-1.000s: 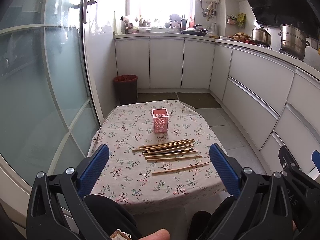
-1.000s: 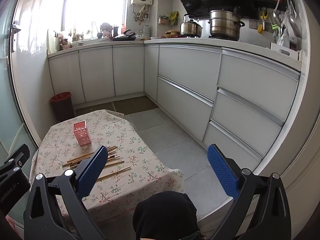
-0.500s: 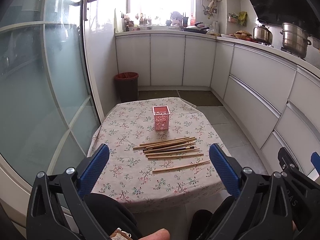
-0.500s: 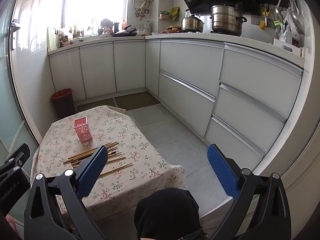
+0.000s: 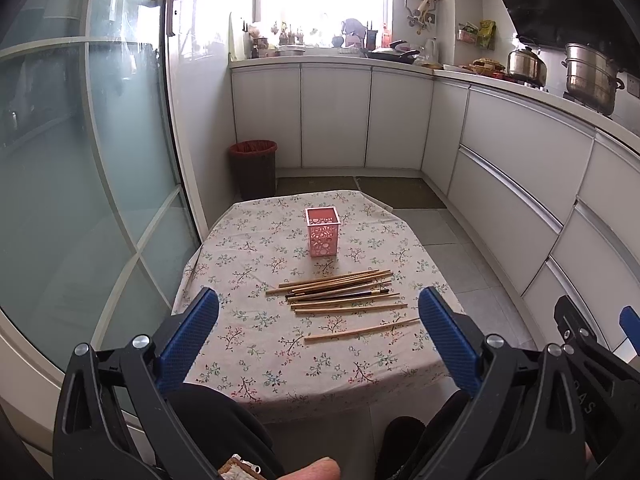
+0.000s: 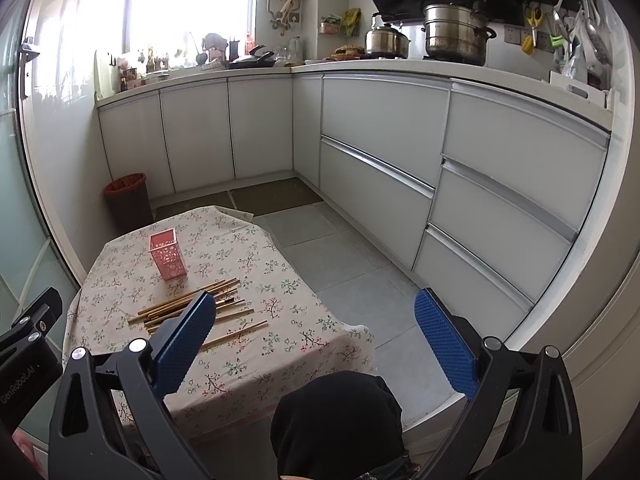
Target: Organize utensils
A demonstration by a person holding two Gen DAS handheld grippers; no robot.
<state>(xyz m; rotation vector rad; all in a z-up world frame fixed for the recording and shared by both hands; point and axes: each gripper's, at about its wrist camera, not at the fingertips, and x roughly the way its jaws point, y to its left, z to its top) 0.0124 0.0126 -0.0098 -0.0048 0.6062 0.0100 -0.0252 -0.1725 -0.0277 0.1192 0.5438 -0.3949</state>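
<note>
both claws wide apart and empty, held back from the table, no chopstick lifted yet.

approach step by the look of it: left claw (image 5: 318,322) aimed over the floral-cloth table (image 5: 256,344), right claw (image 6: 316,320) pointing more toward the floor and white cabinets (image 6: 384,160) beside it, neither touching anything. chopsticks (image 5: 340,290) lying flat in a loose pile near the middle of the cloth, one stray chopstick (image 5: 362,328) apart on the near side, pink holder (image 5: 322,237) upright just beyond the pile and seemingly with nothing in it. next move likely calls for lowering one claw to the pile, closing across a thin stick lying flat on cloth, then tipping it upright into the holder's narrow mouth; stray stick probably easiest to take first.
</note>
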